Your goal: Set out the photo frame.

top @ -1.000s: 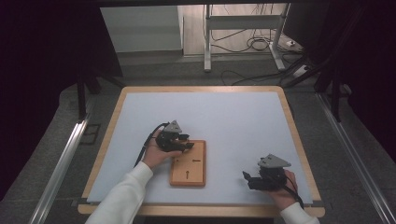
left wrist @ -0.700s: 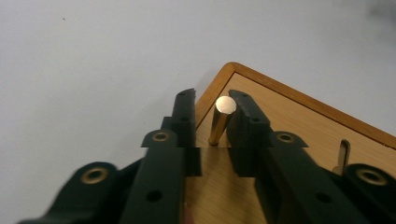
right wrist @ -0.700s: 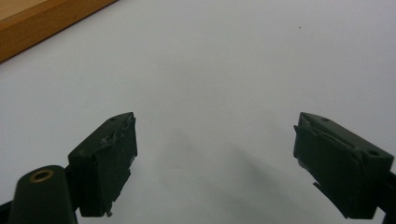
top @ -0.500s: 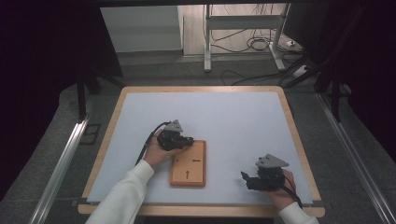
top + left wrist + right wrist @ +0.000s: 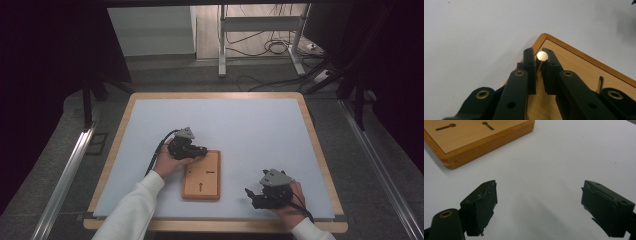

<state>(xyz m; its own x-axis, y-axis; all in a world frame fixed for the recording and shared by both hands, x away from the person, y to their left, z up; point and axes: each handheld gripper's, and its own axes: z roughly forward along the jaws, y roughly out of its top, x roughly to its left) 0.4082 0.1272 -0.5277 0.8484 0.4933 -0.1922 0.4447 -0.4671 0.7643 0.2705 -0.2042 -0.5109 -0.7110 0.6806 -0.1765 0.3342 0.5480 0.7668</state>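
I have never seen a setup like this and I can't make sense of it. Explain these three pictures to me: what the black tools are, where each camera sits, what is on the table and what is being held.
There is no robot here. A person holds a black two-jaw hand tool in each hand. The high view looks down on a table with a pale surface and a wooden rim. The left gripper sits at the far left corner of a wooden board that has keyhole-shaped slots. The right gripper rests apart from the board, near the front edge.

The other two pictures come from small cameras riding on the tools, looking along their jaws. In the left gripper view the jaws are closed on a small metal pin over the board's corner. In the right gripper view the jaws stand wide apart over bare table, holding nothing.
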